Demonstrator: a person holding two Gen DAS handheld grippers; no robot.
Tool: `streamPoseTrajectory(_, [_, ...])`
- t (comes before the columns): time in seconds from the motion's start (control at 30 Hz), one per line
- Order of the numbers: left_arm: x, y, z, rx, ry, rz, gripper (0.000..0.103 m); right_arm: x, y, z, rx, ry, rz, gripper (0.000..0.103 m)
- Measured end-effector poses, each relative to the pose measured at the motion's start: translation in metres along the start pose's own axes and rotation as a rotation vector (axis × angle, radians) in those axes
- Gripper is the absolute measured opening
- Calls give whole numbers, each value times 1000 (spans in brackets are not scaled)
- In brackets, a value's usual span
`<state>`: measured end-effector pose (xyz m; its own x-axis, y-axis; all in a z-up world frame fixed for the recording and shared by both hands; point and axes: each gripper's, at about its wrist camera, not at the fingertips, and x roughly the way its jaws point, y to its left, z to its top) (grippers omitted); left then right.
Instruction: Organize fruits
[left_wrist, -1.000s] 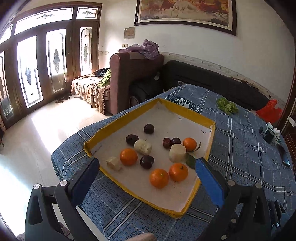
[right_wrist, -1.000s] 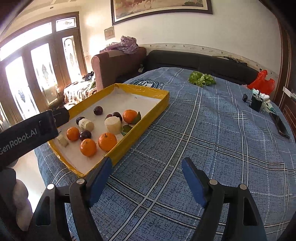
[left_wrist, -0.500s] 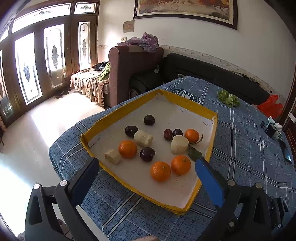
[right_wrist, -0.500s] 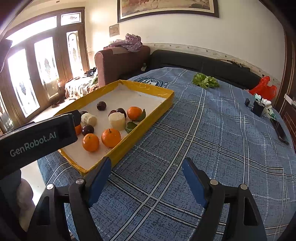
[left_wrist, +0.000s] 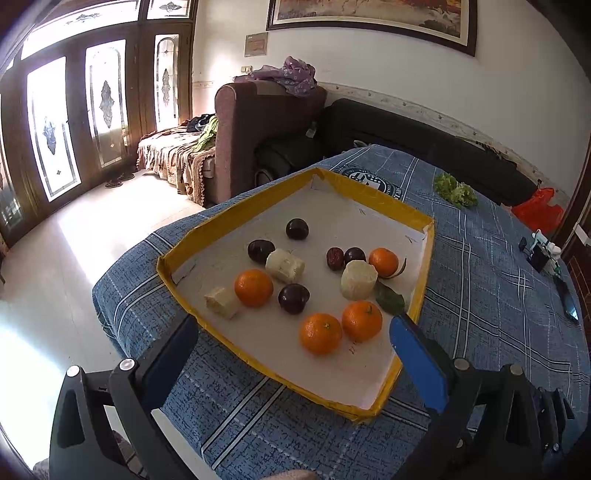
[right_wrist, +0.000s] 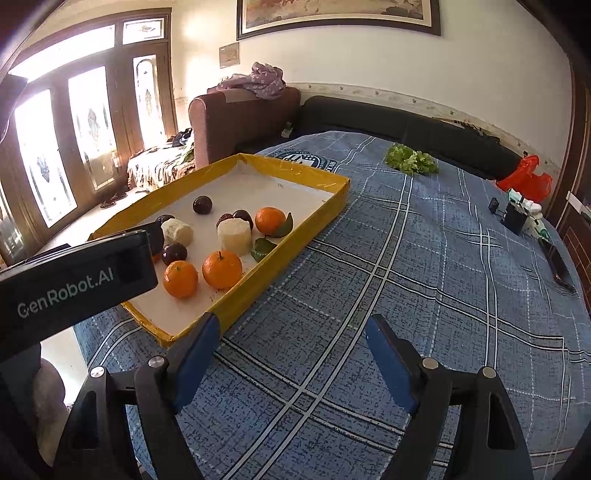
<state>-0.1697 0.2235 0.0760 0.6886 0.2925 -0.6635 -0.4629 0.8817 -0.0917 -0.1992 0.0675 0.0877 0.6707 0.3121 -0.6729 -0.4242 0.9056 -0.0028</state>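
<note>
the fruits lie loose in the yellow-rimmed tray (left_wrist: 295, 384) on the table (right_wrist: 424, 258). left tongs (left_wrist: 291, 339), released and empty, face the nearest orange (left_wrist: 320, 333) just beyond. right tongs (right_wrist: 291, 347), released and empty, sit right of the tray; the left hand is nearer.

Your counter (right_wrist: 424, 266) wears a blue plaid cloth. The yellow-rimmed tray (right_wrist: 334, 201) sits on it. Beyond the tray's far right corner lies a bunch of green leaves (right_wrist: 412, 160); farther right of the tray, near the counter's edge, sit a red bag (right_wrist: 526, 177) and some small dark gadgets (right_wrist: 515, 218).
</note>
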Motion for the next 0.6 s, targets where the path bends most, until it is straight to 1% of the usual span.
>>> streamPoseTrajectory(0.6, [6,6,-2,-27,31,-4,103,8,6,1,-21,22,-14,86])
